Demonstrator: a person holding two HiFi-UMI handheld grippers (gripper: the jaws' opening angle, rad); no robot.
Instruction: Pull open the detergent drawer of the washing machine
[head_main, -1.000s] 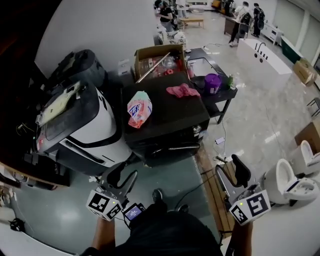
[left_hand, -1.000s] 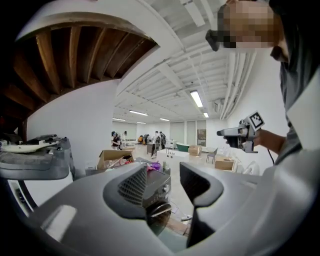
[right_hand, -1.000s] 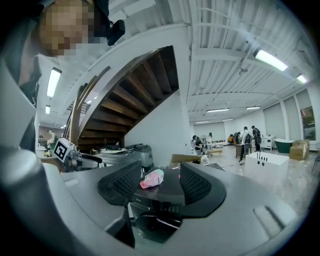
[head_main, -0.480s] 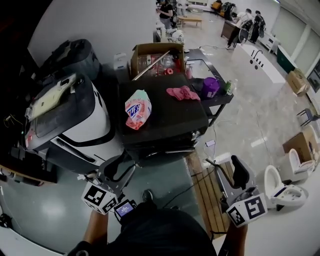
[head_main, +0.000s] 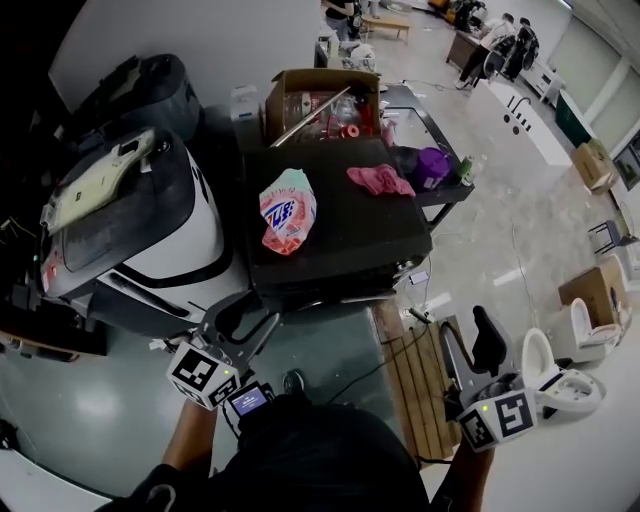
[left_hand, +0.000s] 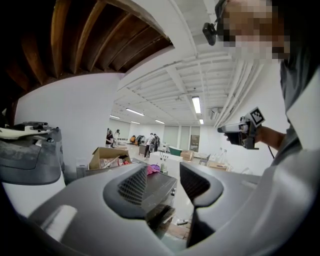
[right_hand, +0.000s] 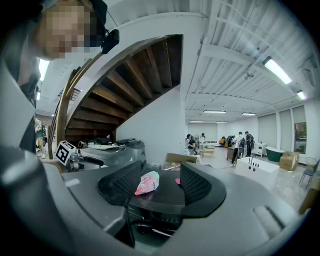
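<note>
- Washer (head_main: 345, 235): black, straight ahead of you, with its front panel (head_main: 335, 288) facing you. A bag (head_main: 285, 210) and a pink cloth (head_main: 378, 180) lie on its top.
- Drawer: it should sit in that front panel. No view lets you pick it out, because the panel is dark and seen edge-on.
- Left gripper (head_main: 245, 318): the jaws stand a modest gap apart with nothing between them. Through the gap you see the washer's near corner.
- Right gripper (head_main: 465, 340): the jaws are likewise apart and empty. You hold it off to the washer's right, above the wooden slats (head_main: 420, 385). Its view frames the washer front, well apart.
- Key relation: the panel lies ahead and a little right of the left jaws, and ahead and left of the right jaws. The left gripper is nearer, close by the front-left corner and not touching.
- Axis, as a judgement: the drawer face likely runs side to side along the panel, so the pull would come straight back toward you.
- Progress: nothing is gripped and the drawer is not yet reached. Find its lip before you commit either jaw.
</note>
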